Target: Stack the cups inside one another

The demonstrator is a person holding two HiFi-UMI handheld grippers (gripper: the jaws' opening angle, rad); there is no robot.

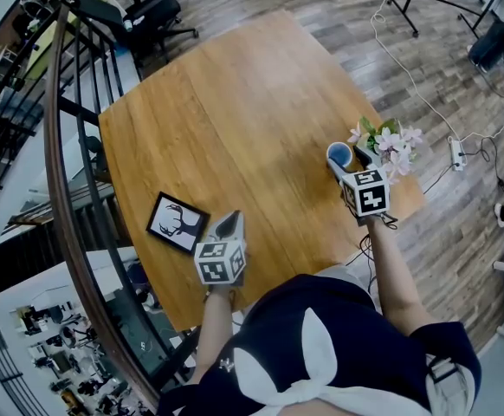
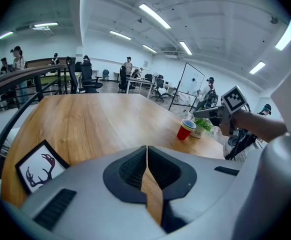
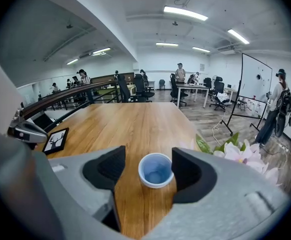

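My right gripper (image 1: 347,163) is released. Its jaws stand wide apart with the cups (image 3: 156,170) upright on the table (image 1: 235,120) between them. In the right gripper view there is a clear strip of wood between the rim and my left pad. The rim sits very close to my right pad, and I cannot tell whether it touches. Nothing is clamped. From above, the top cup shows a blue inside and a pale rim. The left gripper view shows it from the side as a red cup with a blue one seated in it.

The cups stand just beside the potted flowers (image 1: 389,143), on the side towards the middle of the table, and my right gripper reaches in at them from the side nearer me.

My left gripper (image 2: 146,159) is clenched on nothing, its jaws pressed together with only a thin seam between them. It hovers well apart from the potted flowers, over the table edge nearest me. The framed deer picture (image 1: 177,223) lies on the far side of it from the potted flowers.
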